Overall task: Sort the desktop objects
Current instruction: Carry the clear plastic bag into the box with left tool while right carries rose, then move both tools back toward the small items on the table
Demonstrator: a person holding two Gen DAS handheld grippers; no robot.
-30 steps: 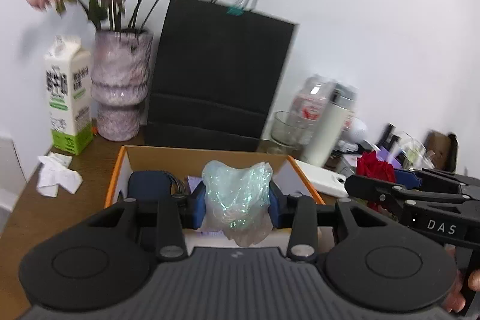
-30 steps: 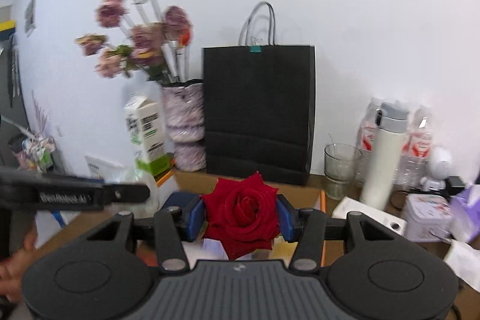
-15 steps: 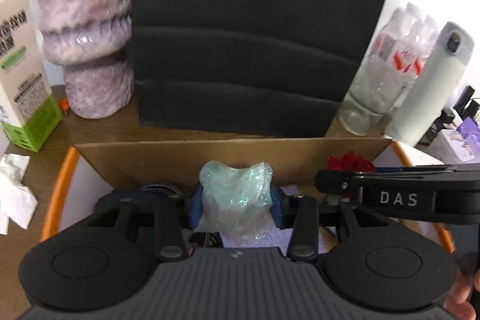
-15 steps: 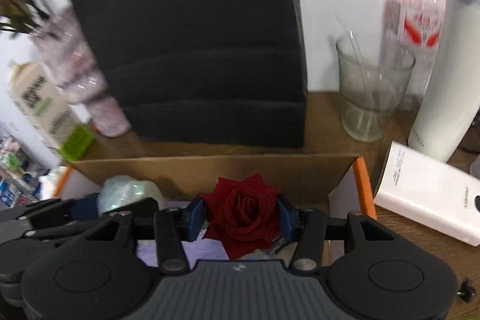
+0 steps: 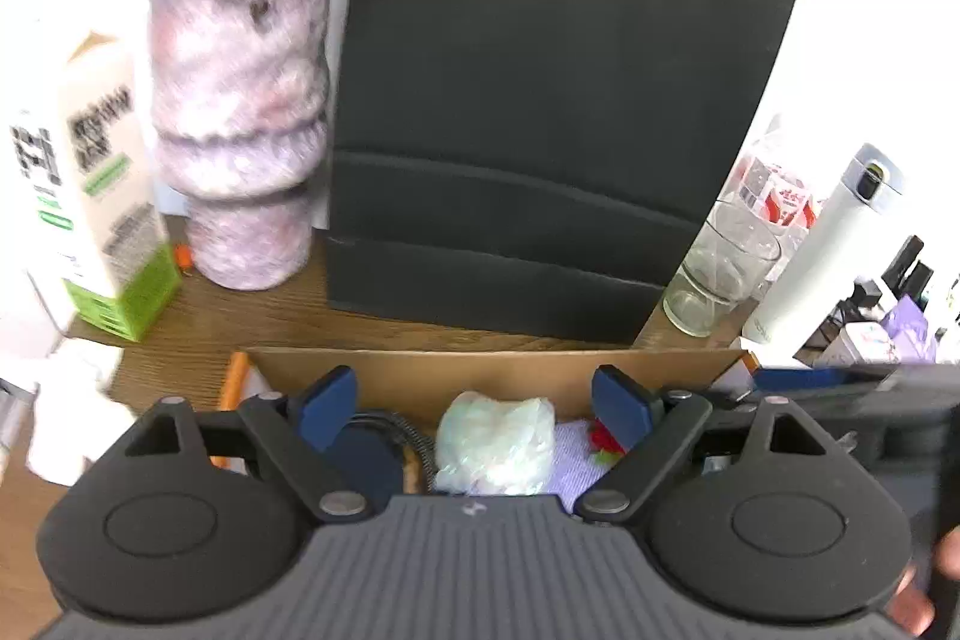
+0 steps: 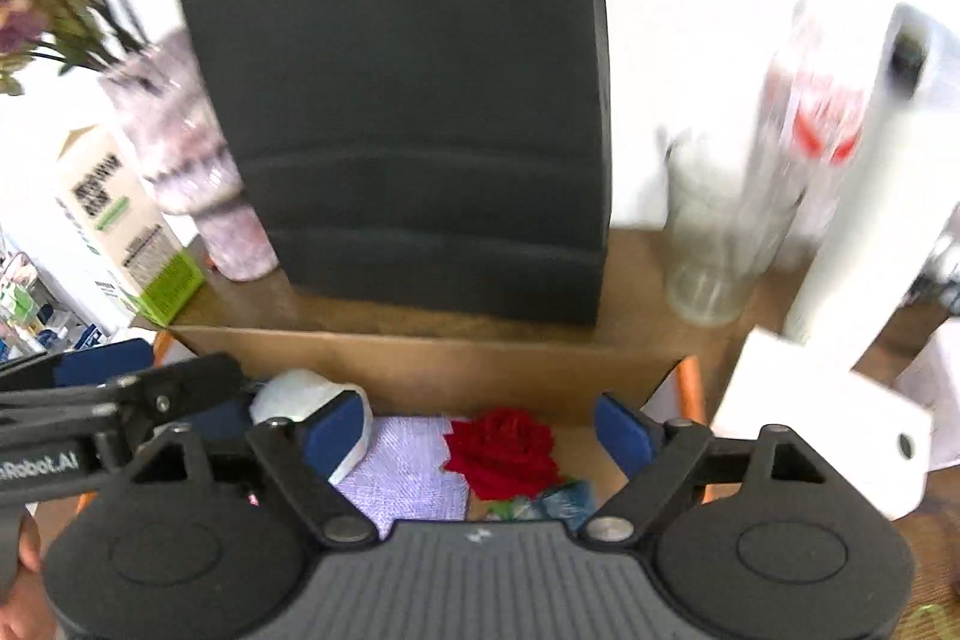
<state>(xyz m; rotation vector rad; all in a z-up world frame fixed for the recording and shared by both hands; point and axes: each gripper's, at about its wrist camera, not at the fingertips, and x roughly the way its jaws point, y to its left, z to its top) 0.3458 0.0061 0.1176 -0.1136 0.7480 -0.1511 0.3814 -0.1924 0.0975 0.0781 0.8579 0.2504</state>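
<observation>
Both bundles have left the pads since a second ago: the pale cellophane wad (image 5: pixel 495 445) and the red rose (image 6: pixel 503 451) now lie inside the cardboard box (image 5: pixel 480 376) on the table (image 5: pixel 252 316). Tilted down over the box side by side, the left gripper (image 5: pixel 474 403) and right gripper (image 6: pixel 480 427) have jaws opening wide, pads clear of both.
</observation>
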